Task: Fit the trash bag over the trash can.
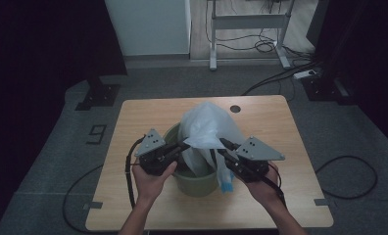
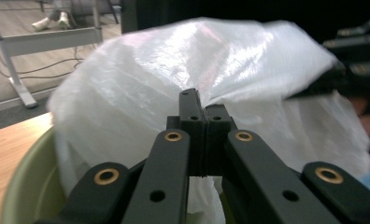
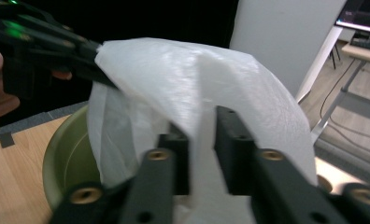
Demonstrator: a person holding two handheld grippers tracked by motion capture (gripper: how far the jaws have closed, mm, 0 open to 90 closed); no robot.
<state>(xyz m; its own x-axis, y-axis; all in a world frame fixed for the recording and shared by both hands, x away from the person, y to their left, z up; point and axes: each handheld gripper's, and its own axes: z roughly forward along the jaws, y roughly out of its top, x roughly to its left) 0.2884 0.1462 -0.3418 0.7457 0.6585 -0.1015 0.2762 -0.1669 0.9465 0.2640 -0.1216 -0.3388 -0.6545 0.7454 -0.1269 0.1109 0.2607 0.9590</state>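
A large digit 9 (image 1: 98, 133) is marked on the grey floor left of the tabletop (image 1: 148, 112); no other writing can be read. A green bin (image 1: 196, 182) stands near the middle of the tabletop, toward the person's edge, with a white plastic bag (image 1: 206, 126) rising out of it. The left gripper (image 1: 186, 145) is closed, pinching the bag's left side. The right gripper (image 1: 223, 143) has a fold of the bag between its jaws, with a gap between them. Bare wood lies open on both sides and behind the bin.
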